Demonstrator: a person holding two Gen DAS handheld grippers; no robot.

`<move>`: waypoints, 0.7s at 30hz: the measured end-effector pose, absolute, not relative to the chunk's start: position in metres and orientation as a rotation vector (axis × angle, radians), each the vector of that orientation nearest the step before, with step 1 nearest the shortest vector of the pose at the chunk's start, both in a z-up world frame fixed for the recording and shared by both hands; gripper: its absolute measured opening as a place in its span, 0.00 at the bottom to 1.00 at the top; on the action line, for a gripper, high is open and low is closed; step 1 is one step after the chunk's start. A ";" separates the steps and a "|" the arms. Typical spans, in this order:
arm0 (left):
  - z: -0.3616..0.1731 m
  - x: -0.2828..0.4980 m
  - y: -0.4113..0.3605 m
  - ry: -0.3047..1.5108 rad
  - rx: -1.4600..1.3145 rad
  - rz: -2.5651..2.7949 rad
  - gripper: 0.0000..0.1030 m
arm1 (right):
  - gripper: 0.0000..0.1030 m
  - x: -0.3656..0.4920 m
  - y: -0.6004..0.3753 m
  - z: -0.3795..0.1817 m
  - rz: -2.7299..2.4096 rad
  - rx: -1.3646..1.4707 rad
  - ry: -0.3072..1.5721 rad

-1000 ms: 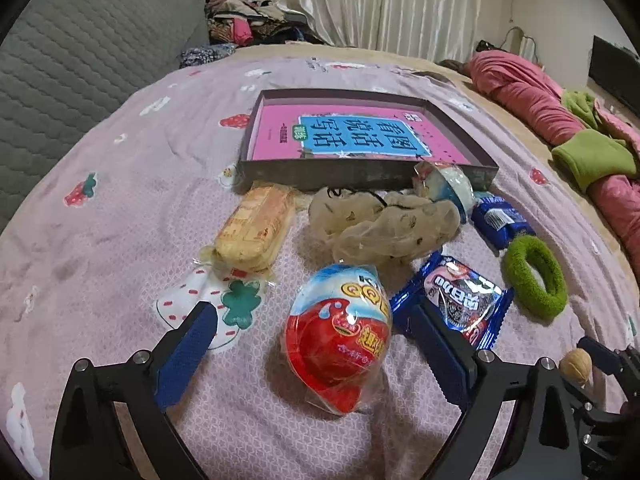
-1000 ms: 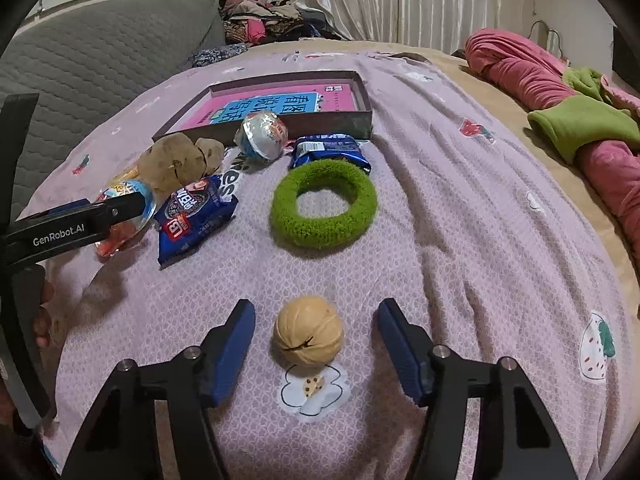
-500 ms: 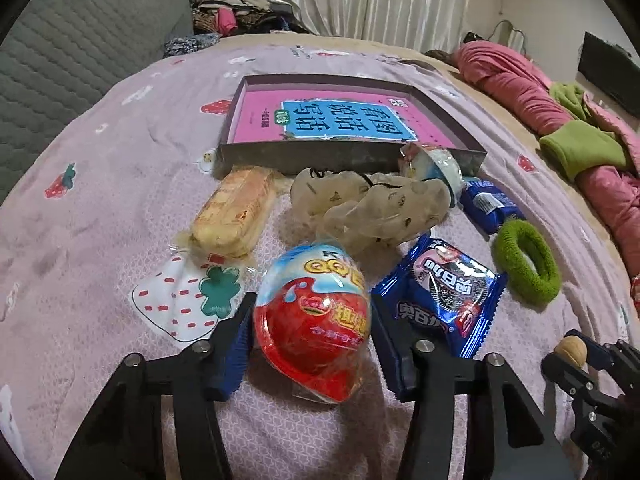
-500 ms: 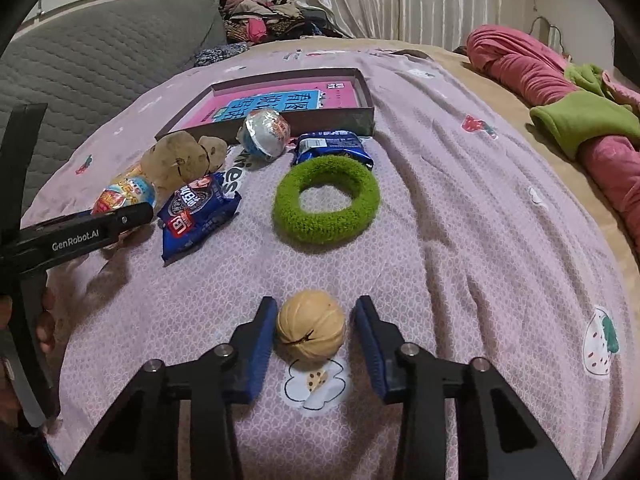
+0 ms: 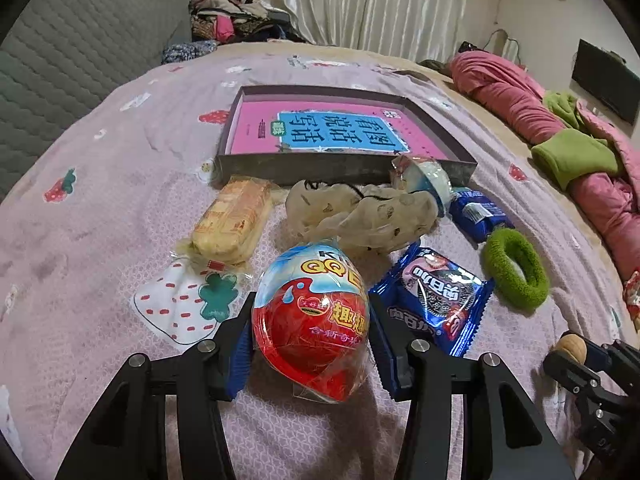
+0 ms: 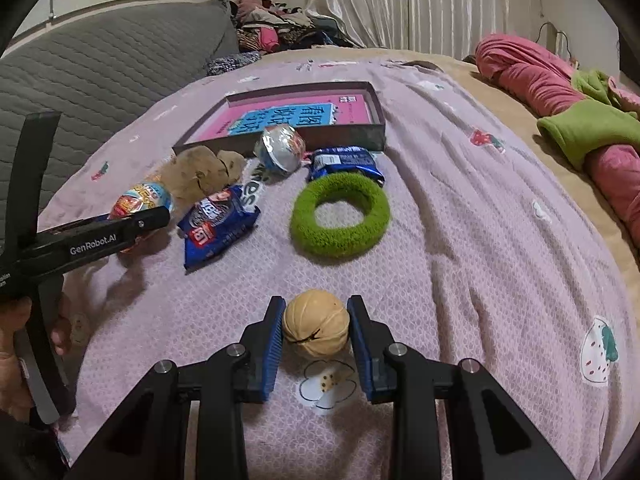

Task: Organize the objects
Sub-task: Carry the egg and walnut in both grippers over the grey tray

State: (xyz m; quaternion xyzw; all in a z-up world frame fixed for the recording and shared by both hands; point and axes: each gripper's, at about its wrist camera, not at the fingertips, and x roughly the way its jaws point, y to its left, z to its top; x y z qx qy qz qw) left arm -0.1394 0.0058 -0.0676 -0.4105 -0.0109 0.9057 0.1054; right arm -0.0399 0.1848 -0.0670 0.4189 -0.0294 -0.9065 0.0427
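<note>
Our left gripper (image 5: 310, 322) clamped on the red toy egg (image 5: 311, 328), our right gripper (image 6: 316, 330) just closing (pads touching) on the walnut (image 6: 316, 328), both on the bed (image 6: 460, 216).

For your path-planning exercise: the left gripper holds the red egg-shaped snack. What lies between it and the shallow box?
The beige scrunchie lies directly between the red egg-shaped snack and the shallow box.

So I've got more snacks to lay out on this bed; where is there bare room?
Free: the bedspread right of the green ring toward the pink bedding, and the stretch left of the yellow cake pack toward the grey headboard. Crowded: the strip in front of the box, packed with snacks.
</note>
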 end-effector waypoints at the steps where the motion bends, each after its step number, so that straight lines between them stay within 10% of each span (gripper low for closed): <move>1: -0.066 -0.138 0.006 -0.036 -1.205 2.668 0.51 | 0.31 -0.040 0.184 -0.066 -2.774 1.278 -0.090; 21: -0.031 -0.106 0.008 -0.043 -1.128 2.695 0.51 | 0.31 -0.045 0.172 -0.033 -2.823 1.178 -0.031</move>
